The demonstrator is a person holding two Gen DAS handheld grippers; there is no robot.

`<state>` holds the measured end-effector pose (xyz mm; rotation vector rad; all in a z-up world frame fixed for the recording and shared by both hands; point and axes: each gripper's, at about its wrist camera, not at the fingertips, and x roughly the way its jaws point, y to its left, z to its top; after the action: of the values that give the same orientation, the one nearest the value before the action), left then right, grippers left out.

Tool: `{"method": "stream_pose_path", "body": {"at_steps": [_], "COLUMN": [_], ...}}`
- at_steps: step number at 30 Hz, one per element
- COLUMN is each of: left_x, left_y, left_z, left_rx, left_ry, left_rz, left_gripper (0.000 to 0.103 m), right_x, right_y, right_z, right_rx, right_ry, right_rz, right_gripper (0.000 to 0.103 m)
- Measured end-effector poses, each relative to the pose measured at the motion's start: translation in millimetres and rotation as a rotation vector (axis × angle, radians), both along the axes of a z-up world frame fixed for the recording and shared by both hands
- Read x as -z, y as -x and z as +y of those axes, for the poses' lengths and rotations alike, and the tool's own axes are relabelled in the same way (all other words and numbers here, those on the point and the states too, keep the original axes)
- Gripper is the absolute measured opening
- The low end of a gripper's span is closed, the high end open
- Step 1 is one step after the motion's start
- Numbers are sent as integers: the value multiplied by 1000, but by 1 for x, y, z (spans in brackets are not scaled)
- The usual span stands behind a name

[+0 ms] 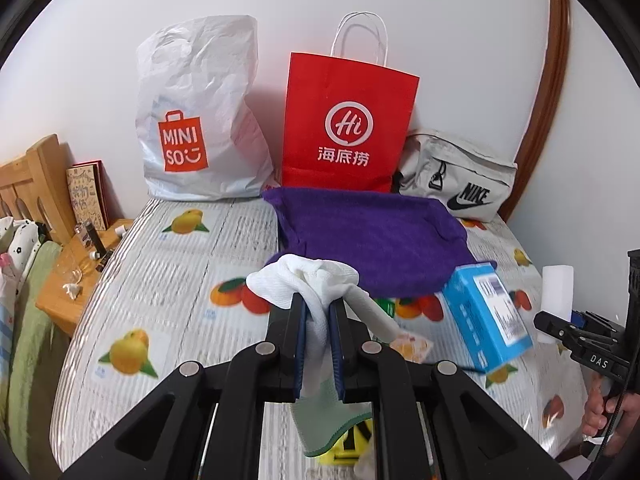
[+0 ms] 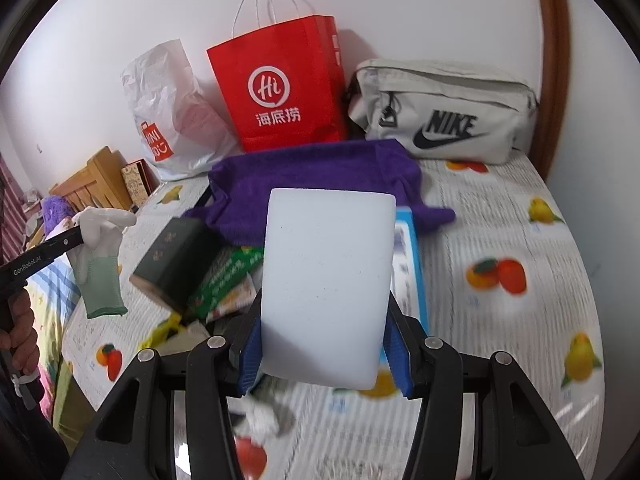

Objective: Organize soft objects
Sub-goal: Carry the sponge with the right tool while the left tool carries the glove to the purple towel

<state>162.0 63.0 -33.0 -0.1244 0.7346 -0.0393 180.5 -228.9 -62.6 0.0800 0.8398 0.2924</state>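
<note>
Left wrist view is showing the left gripper (image 1: pixel 318 312) clamping its jaws tight on a white glove (image 1: pixel 308 280), whose green cuff is hanging below the fingers, clear of the fruit-print tablecloth (image 1: pixel 180 280). Beyond it a purple towel (image 1: pixel 372 236) is lying toward the far edge of the tabletop, in front of the red paper bag (image 1: pixel 348 120), with the white plastic bag (image 1: pixel 200 120) at the far left corner and the grey pouch (image 1: pixel 460 176) at the far right. A blue box (image 1: pixel 486 316) is sitting just beside the towel's near edge.

Right wrist view is showing the right gripper (image 2: pixel 324 344) squeezing a white sponge block (image 2: pixel 326 280) between its blue pads, held upright above the tabletop. A dark green book (image 2: pixel 176 260) and a green packet (image 2: pixel 228 276) are lying left of it, near the towel.

Both soft items are being carried, probably toward one of the bags. Doing this well means keeping each grip steady, lifting the dangling cuff clear of the clutter, and approaching a bag's open mouth from above, one hand at a time.
</note>
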Motion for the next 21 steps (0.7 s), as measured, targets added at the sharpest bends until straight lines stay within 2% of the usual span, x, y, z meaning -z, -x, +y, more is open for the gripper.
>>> {"method": "stream_pose_path", "body": {"at_steps": [9,21], "left_x": [-4,14], "left_y": [-55,-135], "left_z": [-2,-10], "left_rx": [-10,7], "left_ry": [7,6], "left_rz": [1,43], "left_gripper": [11,11], "right_x": [1,22], "right_y": [-65,-153], "right_z": [10,6], "right_rx": [-15,-22], "right_ry": [-16,1], "right_rz": [19,58], "right_gripper": [52,52]}}
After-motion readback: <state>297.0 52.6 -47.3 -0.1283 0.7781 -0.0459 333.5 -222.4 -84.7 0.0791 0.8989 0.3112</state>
